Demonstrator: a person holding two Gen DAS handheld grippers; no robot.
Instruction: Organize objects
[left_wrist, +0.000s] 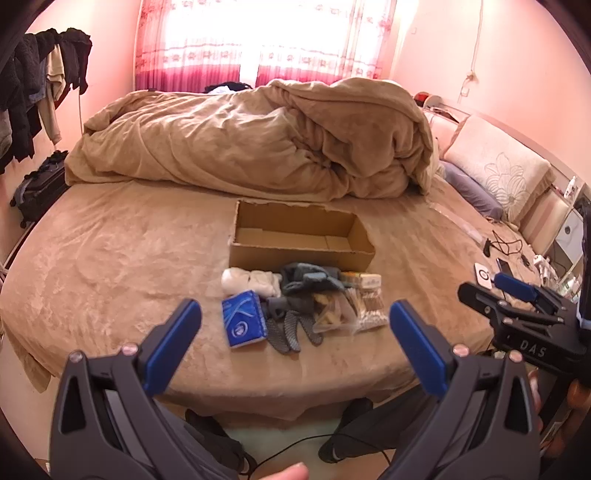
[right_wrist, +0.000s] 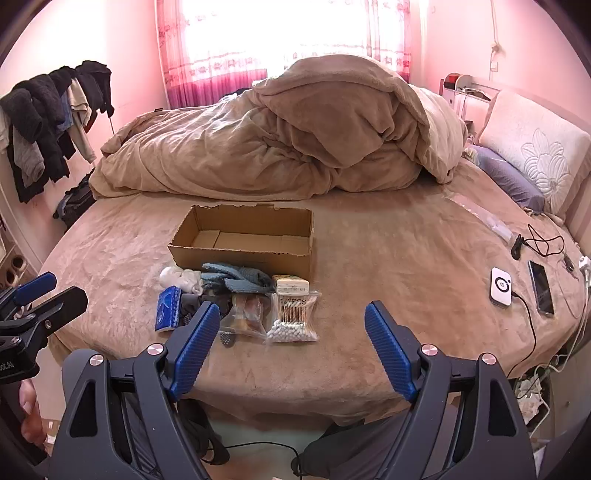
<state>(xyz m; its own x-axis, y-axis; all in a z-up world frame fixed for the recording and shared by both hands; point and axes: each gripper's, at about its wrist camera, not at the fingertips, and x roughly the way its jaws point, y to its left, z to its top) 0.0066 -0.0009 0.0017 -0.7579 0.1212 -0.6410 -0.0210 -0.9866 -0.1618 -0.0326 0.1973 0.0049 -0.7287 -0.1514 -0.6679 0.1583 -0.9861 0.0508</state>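
On the bed (right_wrist: 369, 240), a small heap of things is lying close to the near edge, just in front of an open cardboard box (right_wrist: 243, 236). The box is sitting with its long axis running left to right, parallel to that near edge, its open top facing up and nothing showing inside.

Going left to right through the heap: a blue tissue pack (right_wrist: 168, 308) is lying at the left end, its long axis pointing from the near edge toward the box. Just behind it a white sock bundle (right_wrist: 181, 277) is resting near the box's left front corner. Grey-blue socks (right_wrist: 236, 278) are sprawling along the box's front wall, and darker grey gloves (left_wrist: 286, 326) are lying nearer the edge beside the tissue pack. A clear bag of brownish items (right_wrist: 245, 315) is sitting next, touching a cotton swab bag (right_wrist: 293, 317), whose sticks are pointing away from the near edge, white tips nearest it. A small pale box (right_wrist: 291, 284) is lying crosswise just behind the swab bag.

The left gripper (left_wrist: 295, 339) is hovering off the near edge, its blue fingers spread wide and holding nothing. The right gripper (right_wrist: 291, 347) is hanging likewise, spread wide and empty, facing the heap. Toward the bed's right edge a white charger puck (right_wrist: 501, 286) and a phone (right_wrist: 541, 288) are lying side by side.
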